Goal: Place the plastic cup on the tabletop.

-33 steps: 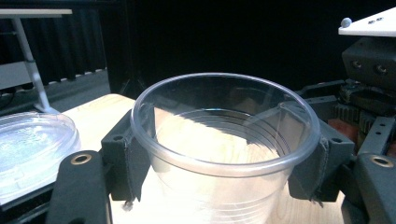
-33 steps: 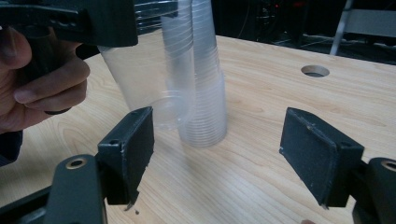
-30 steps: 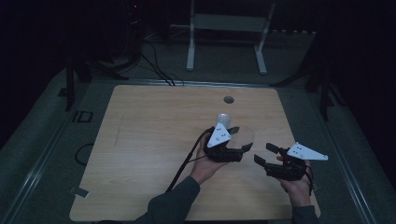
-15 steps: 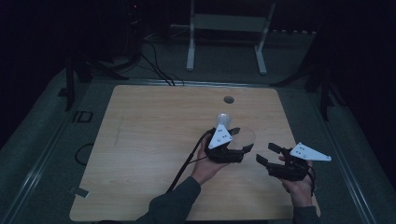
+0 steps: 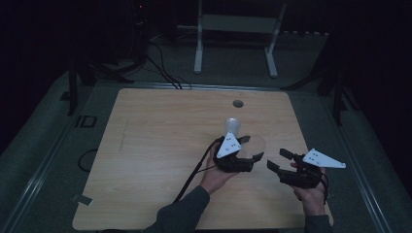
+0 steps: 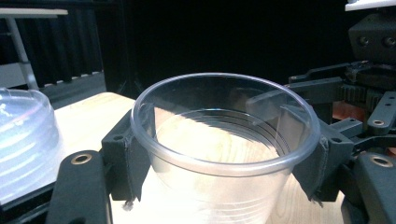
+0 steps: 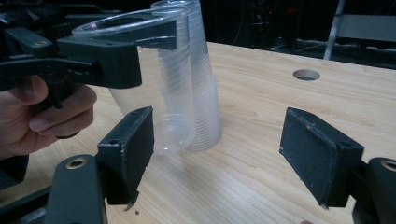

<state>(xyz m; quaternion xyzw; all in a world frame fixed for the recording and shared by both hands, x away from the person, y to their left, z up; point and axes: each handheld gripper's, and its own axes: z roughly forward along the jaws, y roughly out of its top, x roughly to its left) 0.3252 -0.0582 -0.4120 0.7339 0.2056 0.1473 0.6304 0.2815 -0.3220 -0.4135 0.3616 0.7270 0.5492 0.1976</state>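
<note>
The stack of clear cups stands inverted near the table's middle, leaving bare wood wide open to its left; just beside it the left gripper pinches a single clear cup under its rim, probably to keep it upright; farther right, the right gripper waits, jaws spread and empty, close to the table's right edge.

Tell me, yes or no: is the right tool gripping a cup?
No, the right tool stands open with nothing between its jaws, short of the clear cup.
</note>
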